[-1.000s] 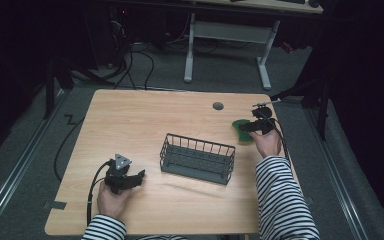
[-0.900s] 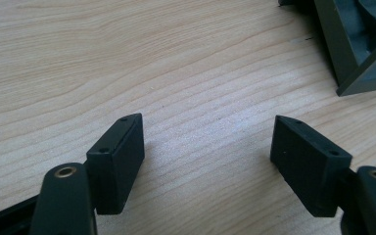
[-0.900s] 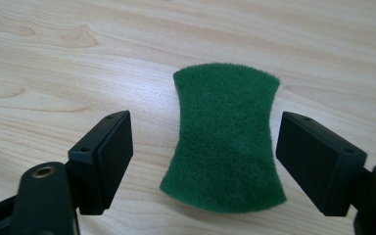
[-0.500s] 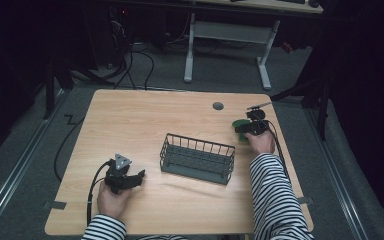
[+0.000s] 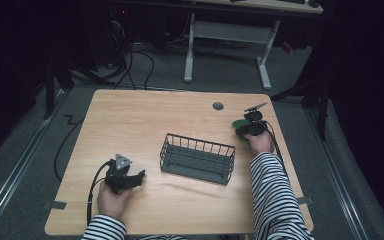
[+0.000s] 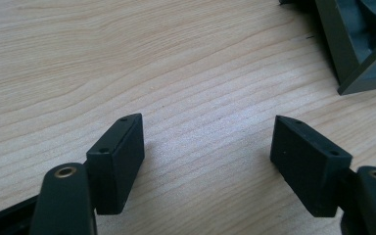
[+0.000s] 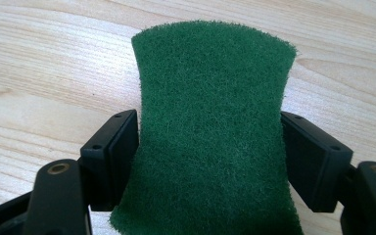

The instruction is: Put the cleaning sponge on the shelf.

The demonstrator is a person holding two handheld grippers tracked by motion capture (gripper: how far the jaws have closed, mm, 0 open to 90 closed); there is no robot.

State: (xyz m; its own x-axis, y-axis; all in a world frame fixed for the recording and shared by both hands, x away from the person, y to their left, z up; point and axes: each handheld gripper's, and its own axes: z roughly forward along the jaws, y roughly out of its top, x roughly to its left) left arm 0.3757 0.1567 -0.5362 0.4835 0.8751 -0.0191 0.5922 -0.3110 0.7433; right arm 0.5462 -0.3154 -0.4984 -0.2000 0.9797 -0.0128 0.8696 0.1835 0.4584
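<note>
Two grippers were at work over one wooden table [image 5: 145,120], whose far half lay bare from its left edge to a small round grommet [image 5: 218,106] near the far edge, leaving plenty of room to move. One dark wire basket [image 5: 197,159] stood near the middle, between the hands and apart from both. One green scouring pad [image 7: 210,127] lay flat on the wood close to the right edge. The right gripper [image 5: 247,127] had come down over that pad, its jaws just closing in and its two black pads touching the pad's sides, which bowed inward at the waist; the pad reached well past the jaw tips, flat on the table. The left gripper [image 5: 130,179] rested near the front left corner in the person's hand, jaws standing wide apart with only bare wood between them, and a corner of the basket showed off to its right in the left gripper view.
</note>
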